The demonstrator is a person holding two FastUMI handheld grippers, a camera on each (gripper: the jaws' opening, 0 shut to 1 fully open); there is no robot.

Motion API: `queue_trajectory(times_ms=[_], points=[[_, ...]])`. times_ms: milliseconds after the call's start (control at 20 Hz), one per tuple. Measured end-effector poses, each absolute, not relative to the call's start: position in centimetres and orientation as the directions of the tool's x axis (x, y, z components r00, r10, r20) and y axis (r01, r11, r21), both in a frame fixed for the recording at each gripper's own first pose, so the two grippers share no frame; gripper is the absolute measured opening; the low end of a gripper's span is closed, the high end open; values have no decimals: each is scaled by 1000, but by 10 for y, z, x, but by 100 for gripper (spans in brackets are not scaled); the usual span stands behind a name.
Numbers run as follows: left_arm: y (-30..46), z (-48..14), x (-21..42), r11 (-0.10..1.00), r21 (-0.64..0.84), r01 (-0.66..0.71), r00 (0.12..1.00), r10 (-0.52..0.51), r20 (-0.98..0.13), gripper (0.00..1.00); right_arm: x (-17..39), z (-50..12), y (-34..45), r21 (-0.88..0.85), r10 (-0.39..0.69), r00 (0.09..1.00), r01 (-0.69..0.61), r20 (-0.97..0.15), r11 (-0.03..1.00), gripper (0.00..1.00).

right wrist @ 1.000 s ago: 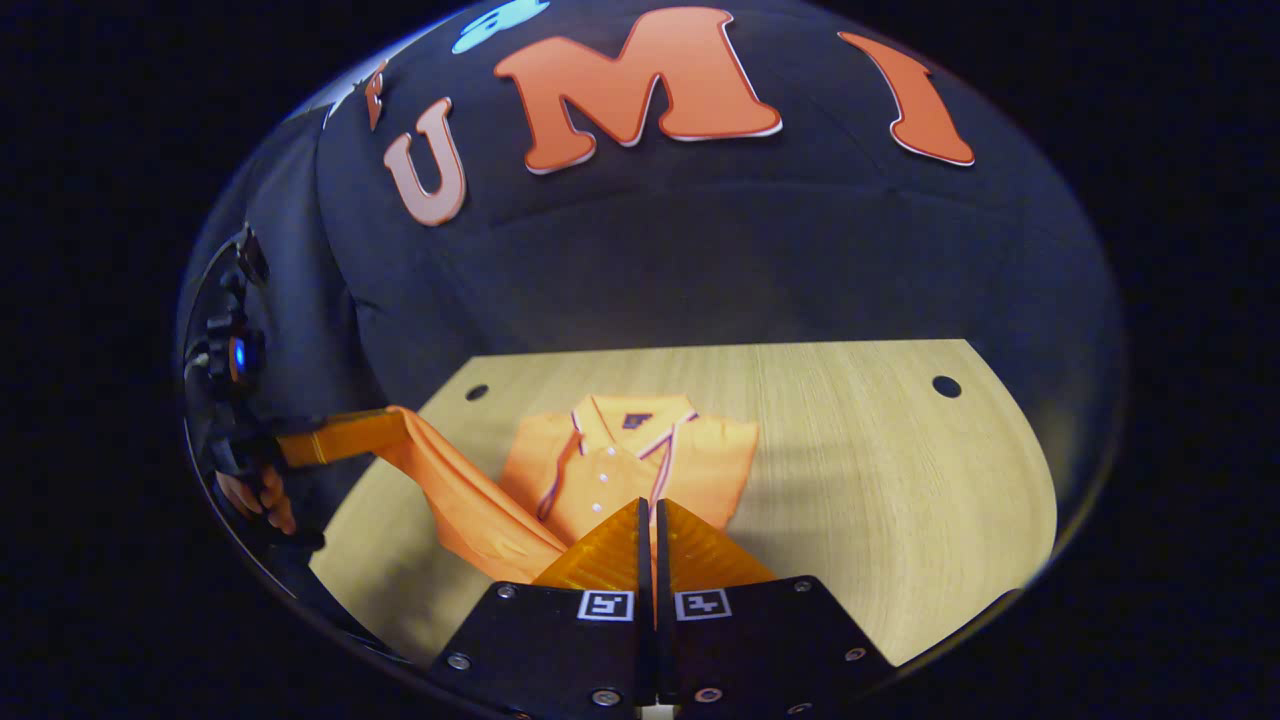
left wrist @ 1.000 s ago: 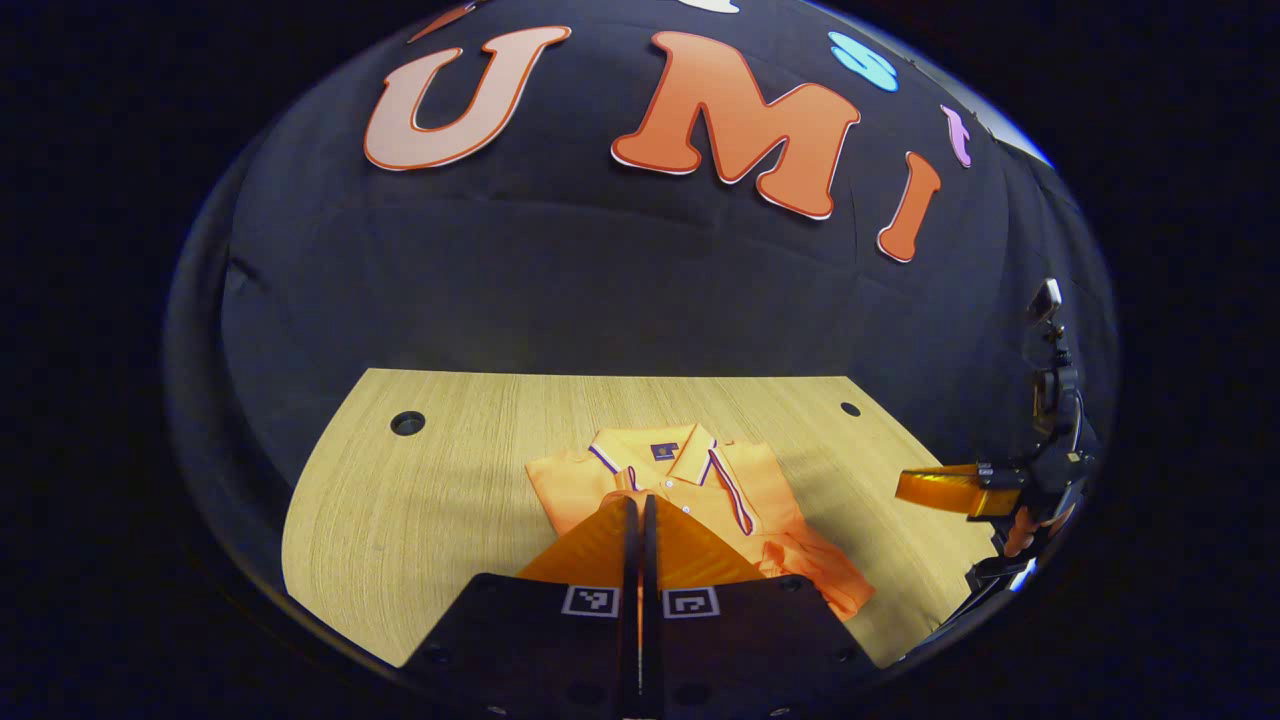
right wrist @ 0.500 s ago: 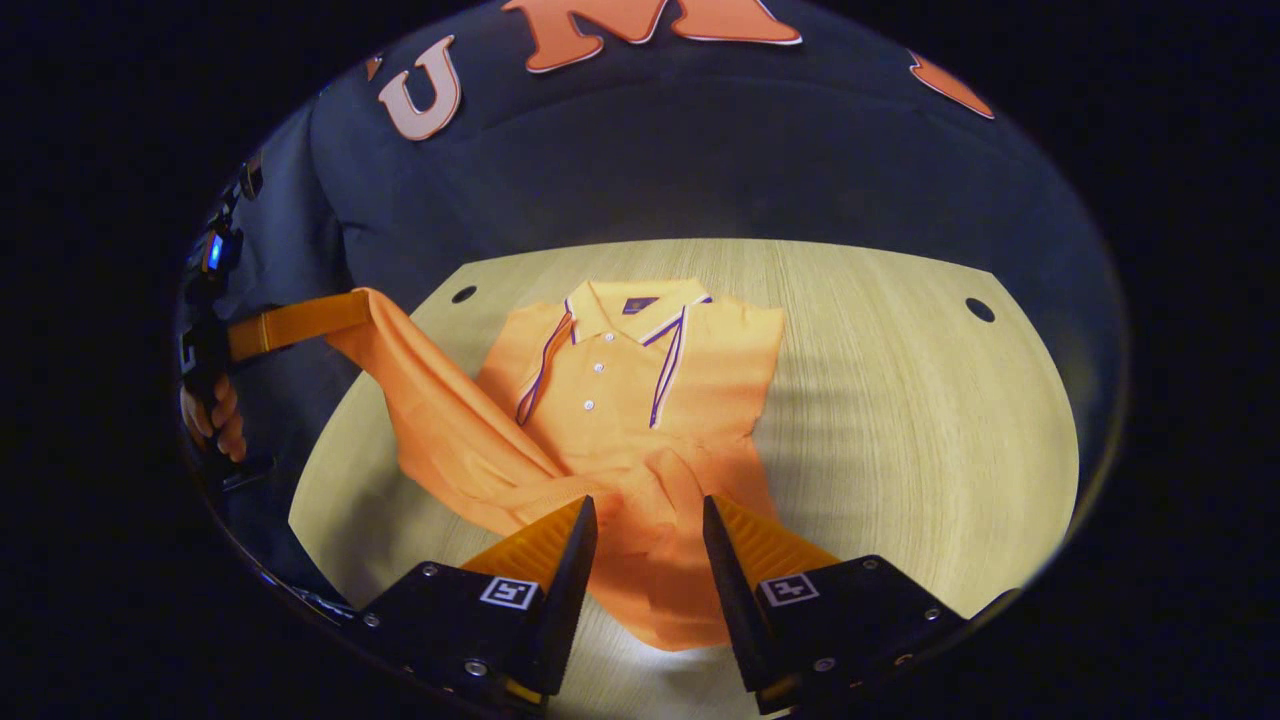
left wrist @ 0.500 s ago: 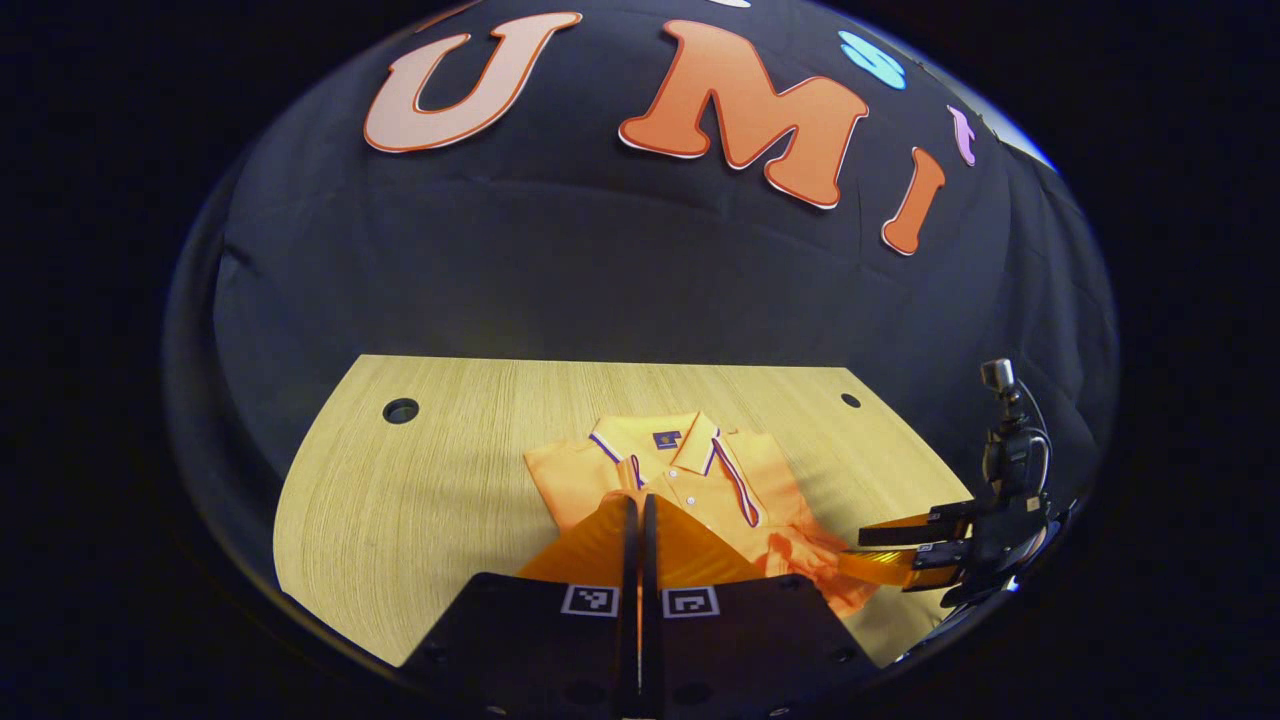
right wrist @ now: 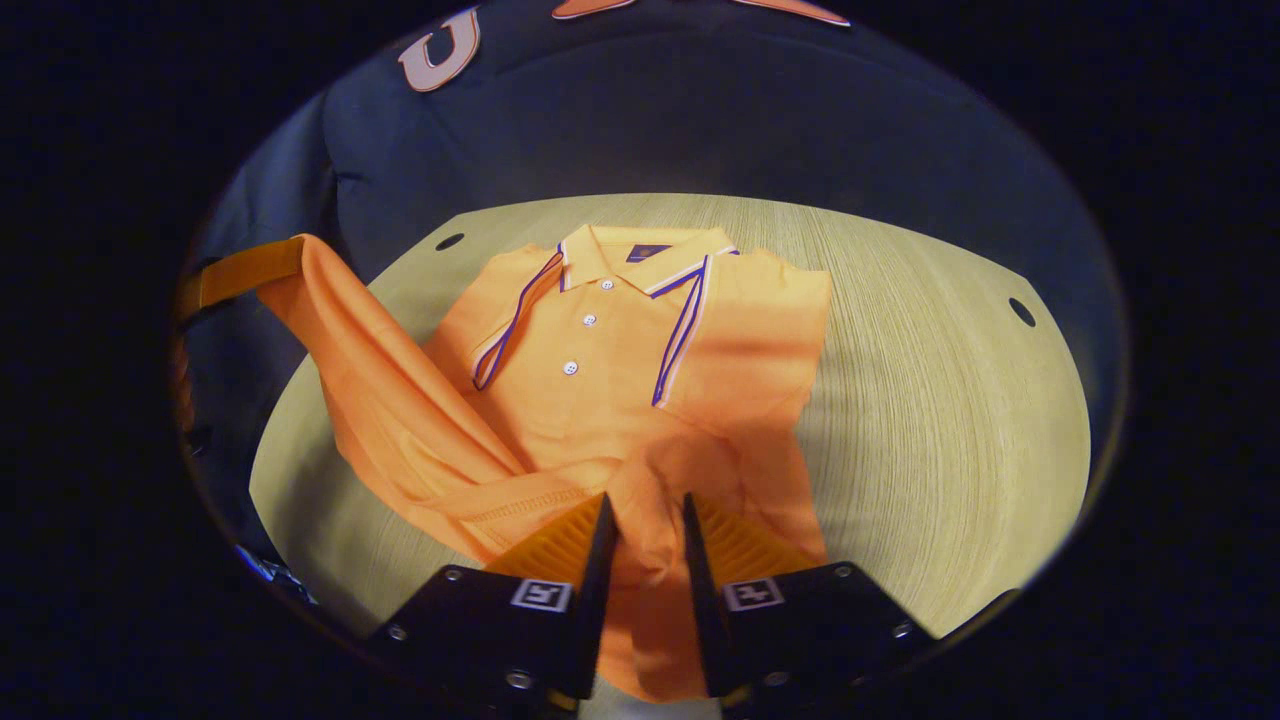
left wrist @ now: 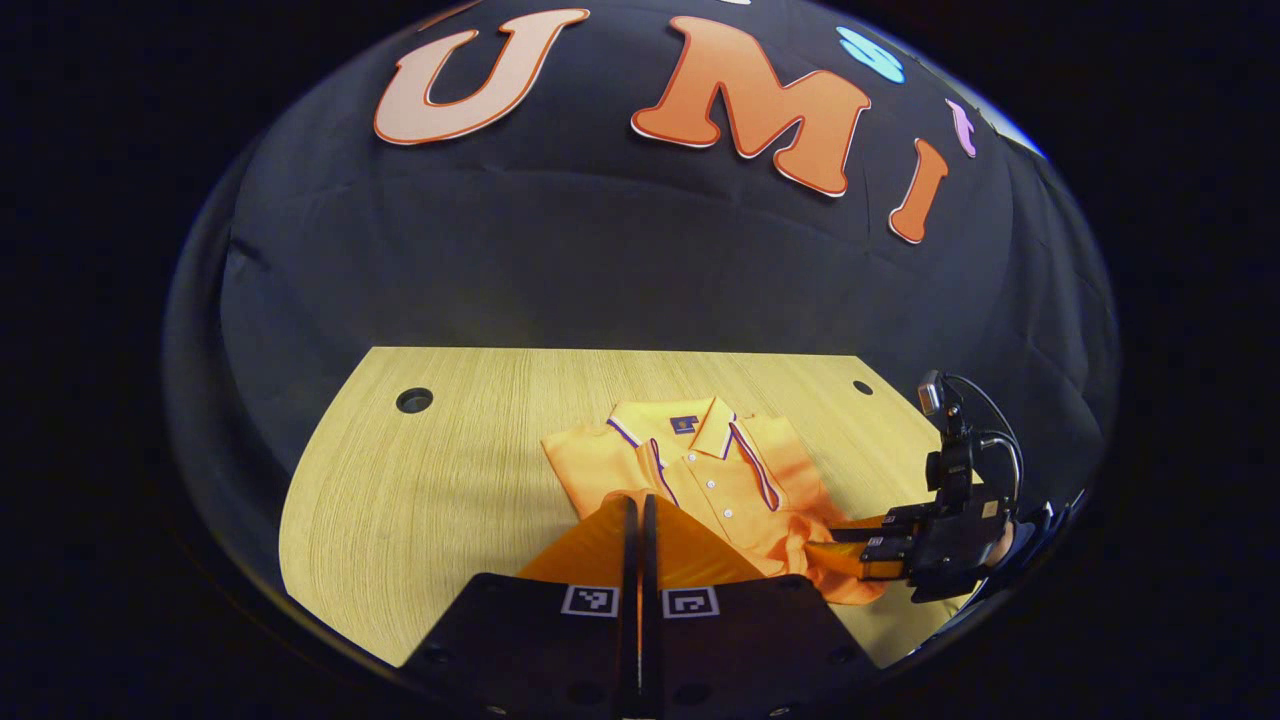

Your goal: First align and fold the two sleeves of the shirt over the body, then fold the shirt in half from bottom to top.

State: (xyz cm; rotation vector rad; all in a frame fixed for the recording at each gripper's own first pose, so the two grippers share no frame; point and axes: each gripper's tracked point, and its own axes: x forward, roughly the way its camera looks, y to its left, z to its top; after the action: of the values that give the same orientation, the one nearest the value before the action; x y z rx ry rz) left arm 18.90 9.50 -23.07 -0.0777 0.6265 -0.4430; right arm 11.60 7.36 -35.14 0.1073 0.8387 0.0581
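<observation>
Surface (right wrist: 930, 420) is pale wood-grain laminate w/ rounded corners; one round cable hole (left wrist: 414, 400) out past the shirt's left shoulder, a second hole (right wrist: 1021, 311) past its right shoulder. Black cloth wall hangs behind the surface's far edge.

Orange polo shirt (right wrist: 620, 370) lies face up near the middle of the surface, collar (right wrist: 640, 258) toward the wall. Knit fabric, fine-textured; collar and placket edged in purple-and-white stripes, three small white buttons down the placket, dark tag inside the neck. Both sleeves look tucked over the body, so the outline is roughly rectangular. Hem end is bunched and wrinkled, stitched edge showing.

Left gripper (left wrist: 637, 515): fingers pressed together w/ almost no gap, clenched on the shirt's lower-left corner, which is lifted off the surface; in the right gripper view that cloth stretches up as a taut diagonal band to the gripper (right wrist: 215, 283).

Right gripper (right wrist: 645, 515): fingers parted a bit, straddling a raised fold of the hem; can't tell if both press on it. In the left gripper view the same gripper (left wrist: 850, 550) sits at the shirt's lower-right corner, a hand (left wrist: 1003, 545) behind it.
</observation>
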Motion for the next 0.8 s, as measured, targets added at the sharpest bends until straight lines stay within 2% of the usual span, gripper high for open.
queue_trajectory(times_ms=[50, 400, 800], points=[[97, -230, 188, 905, -202, 374, 720, -421, -552, 2, 110, -353, 90, 208, 172, 632, -17, -756, 978, 12], [89, -214, 195, 904, -194, 382, 744, -425, -516, 1, 130, -278, 54, 255, 79, 788, 101, -610, 962, 12], [81, -209, 255, 906, -187, 380, 758, -421, -498, 1, 168, -225, 5, 133, -37, 823, 136, -566, 982, 11]])
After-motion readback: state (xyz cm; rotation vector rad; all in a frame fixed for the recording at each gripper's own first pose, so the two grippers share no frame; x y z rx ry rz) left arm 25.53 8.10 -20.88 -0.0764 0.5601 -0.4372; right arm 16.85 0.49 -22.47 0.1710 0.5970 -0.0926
